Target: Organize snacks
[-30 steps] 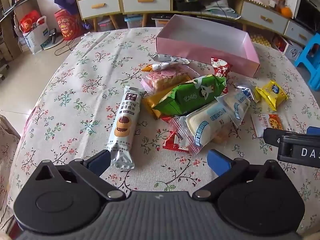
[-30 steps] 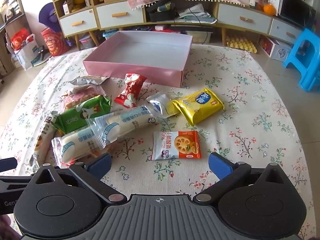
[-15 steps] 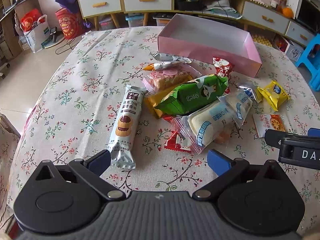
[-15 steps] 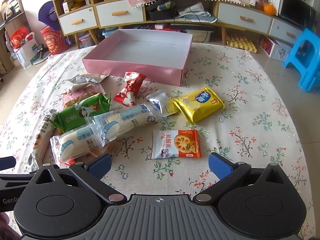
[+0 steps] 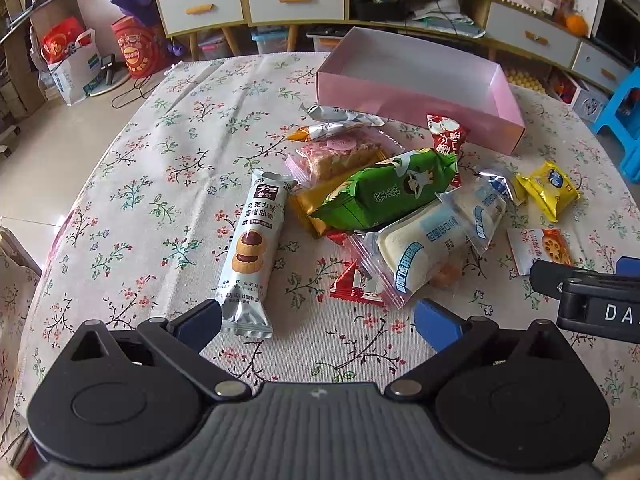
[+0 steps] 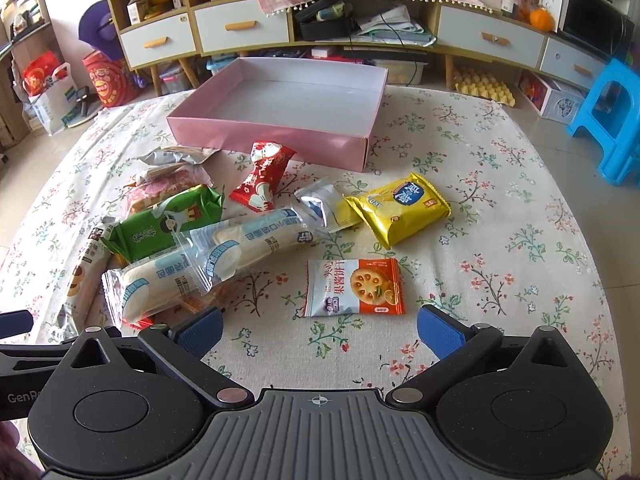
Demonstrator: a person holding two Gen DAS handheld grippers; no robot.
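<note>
An empty pink box (image 5: 416, 98) (image 6: 276, 142) stands at the far side of the floral table. Several wrapped snacks lie in front of it: a long cookie bar (image 5: 250, 252), a green pack (image 5: 394, 192) (image 6: 160, 226), two clear cream-bread packs (image 5: 416, 258) (image 6: 224, 256), a red pack (image 6: 262, 176), a yellow pack (image 6: 400, 210) and an orange-and-white cracker pack (image 6: 354, 288). My left gripper (image 5: 318, 322) is open, with the cookie bar's near end by its left finger. My right gripper (image 6: 320, 330) is open just short of the cracker pack. Neither holds anything.
The floral tablecloth (image 5: 168, 168) drops off at the left and near edges. The right gripper's body (image 5: 592, 304) juts in at the left view's right side. Drawers and shelves (image 6: 240, 28) line the back wall; a blue stool (image 6: 612, 120) stands at right.
Both grippers have crept slightly forward toward the snacks. Nothing on the table has moved and both stay open.
</note>
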